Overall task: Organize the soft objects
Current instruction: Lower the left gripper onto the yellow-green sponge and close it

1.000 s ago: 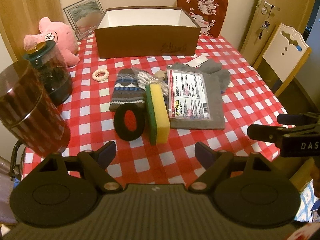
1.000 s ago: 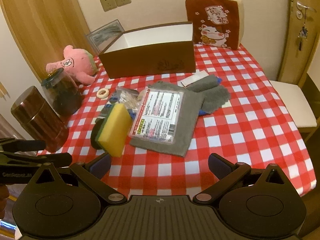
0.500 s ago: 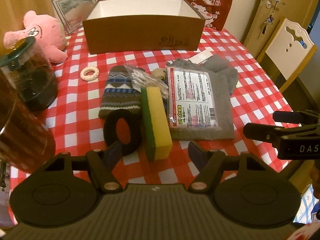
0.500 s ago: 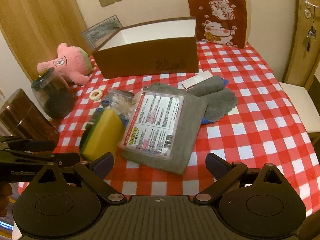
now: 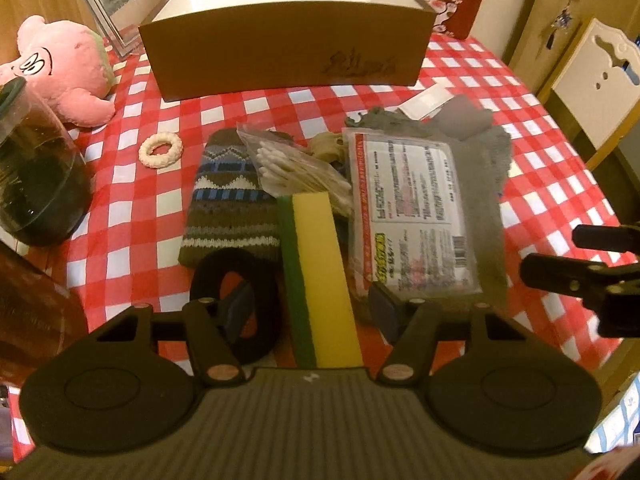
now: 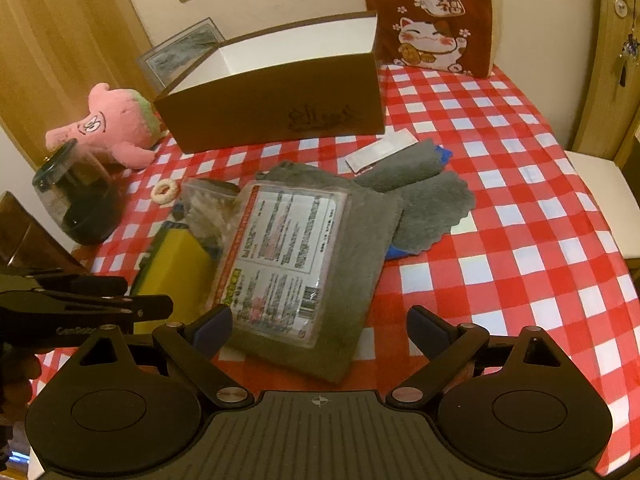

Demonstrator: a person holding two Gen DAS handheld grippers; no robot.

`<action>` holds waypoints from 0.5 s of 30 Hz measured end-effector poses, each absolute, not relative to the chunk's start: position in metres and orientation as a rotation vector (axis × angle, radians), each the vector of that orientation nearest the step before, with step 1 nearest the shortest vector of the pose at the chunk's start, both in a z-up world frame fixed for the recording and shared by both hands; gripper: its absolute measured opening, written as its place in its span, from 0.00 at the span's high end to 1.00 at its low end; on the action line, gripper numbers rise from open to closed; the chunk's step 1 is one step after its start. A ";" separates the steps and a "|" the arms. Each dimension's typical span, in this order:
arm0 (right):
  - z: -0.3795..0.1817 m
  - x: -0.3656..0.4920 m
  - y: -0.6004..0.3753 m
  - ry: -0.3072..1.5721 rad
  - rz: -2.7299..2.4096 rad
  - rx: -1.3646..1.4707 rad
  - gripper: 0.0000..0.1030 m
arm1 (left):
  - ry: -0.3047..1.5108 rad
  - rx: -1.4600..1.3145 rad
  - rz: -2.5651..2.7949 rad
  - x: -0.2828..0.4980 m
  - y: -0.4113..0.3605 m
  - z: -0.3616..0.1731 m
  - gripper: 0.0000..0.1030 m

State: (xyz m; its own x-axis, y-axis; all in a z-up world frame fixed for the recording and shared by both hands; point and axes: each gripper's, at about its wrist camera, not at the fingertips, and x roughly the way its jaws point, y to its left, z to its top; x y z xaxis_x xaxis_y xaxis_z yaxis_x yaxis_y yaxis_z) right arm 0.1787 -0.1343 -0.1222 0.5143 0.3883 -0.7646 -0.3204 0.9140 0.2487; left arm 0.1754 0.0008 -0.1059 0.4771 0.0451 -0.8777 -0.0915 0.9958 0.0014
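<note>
Both grippers have been brought lower toward the pile.
Left gripper (image 5: 312, 306) jaws, just narrowed, are spread astride the sponge (image 5: 320, 276); right gripper (image 6: 320, 330) jaws are spread over the grey cloth (image 6: 352, 276) edge.

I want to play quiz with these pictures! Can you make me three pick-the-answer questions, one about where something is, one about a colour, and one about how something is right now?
1. Where is the sponge?
A. in the box
B. between the black ring and the packet
C. on the chair

2. What colour is the plush?
A. pink
B. blue
C. black

3. How is the box?
A. shut with a lid
B. tipped on its side
C. open on top

Answers:
1. B: the black ring lies on one side of it and the packet on the other.
2. A: its body is pink.
3. C: its white inside shows from above.
</note>
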 end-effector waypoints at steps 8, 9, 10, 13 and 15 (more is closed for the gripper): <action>-0.127 0.210 -0.145 0.964 0.473 0.102 0.09 | 1.108 -0.043 0.141 0.197 -0.001 -0.120 0.54; -0.127 0.213 -0.145 0.967 0.481 0.095 0.09 | 1.115 -0.046 0.150 0.199 -0.001 -0.121 0.58; -0.127 0.217 -0.145 0.970 0.491 0.088 0.09 | 1.116 -0.047 0.160 0.200 -0.002 -0.123 0.63; -0.130 0.226 -0.145 0.973 0.521 0.075 0.09 | 1.107 -0.065 0.179 0.199 -0.002 -0.123 0.70; -0.132 0.231 -0.143 0.977 0.532 0.067 0.09 | 1.088 -0.058 0.190 0.195 -0.004 -0.119 0.71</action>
